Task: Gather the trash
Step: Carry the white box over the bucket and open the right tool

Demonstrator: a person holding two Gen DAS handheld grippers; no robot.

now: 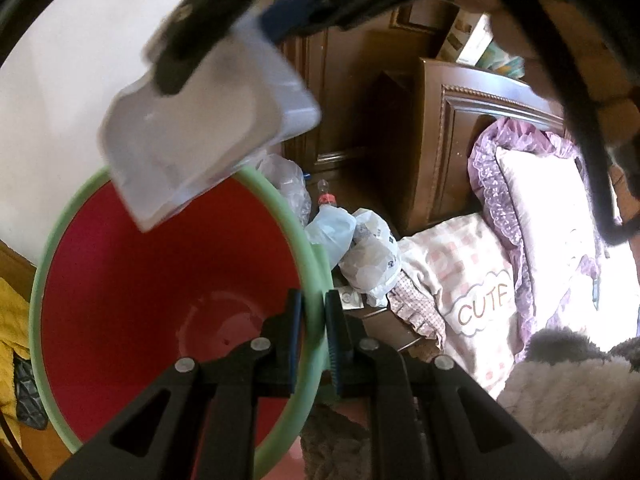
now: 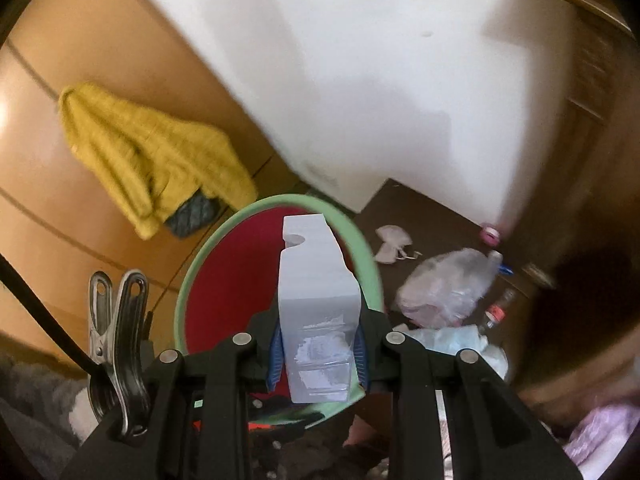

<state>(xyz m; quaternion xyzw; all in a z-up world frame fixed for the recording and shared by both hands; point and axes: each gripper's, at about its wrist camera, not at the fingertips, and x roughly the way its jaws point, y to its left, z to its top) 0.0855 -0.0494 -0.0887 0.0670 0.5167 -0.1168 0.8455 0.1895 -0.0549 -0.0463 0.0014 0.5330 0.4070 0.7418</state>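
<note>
Trash in hand: a clear plastic package (image 2: 318,320) with a white card backing, clamped between the right gripper's (image 2: 318,354) fingers (image 2: 275,354), partly closed on its lower end; the rest juts out ahead of the fingertips.
Bin: a red bucket with a green rim (image 1: 40,300) lies ahead of and below those fingers, its mouth open and apparently empty.
Left gripper (image 1: 313,344): fingers (image 1: 294,340) pinched nearly shut on the bucket's green rim, one pad inside, one outside.
Package vs bin: in the left wrist view the package (image 1: 200,132) hangs over the rim's far edge, not yet inside.
Remaining trash: crumpled plastic bags (image 1: 370,260) and a red-capped bottle (image 1: 326,200) lie beyond the left fingers on a dark bedside surface.
Risk: released here, the long package could catch the rim and tip outward.
Risk: the thin rim pinch may twist, tilting the bucket.
</note>
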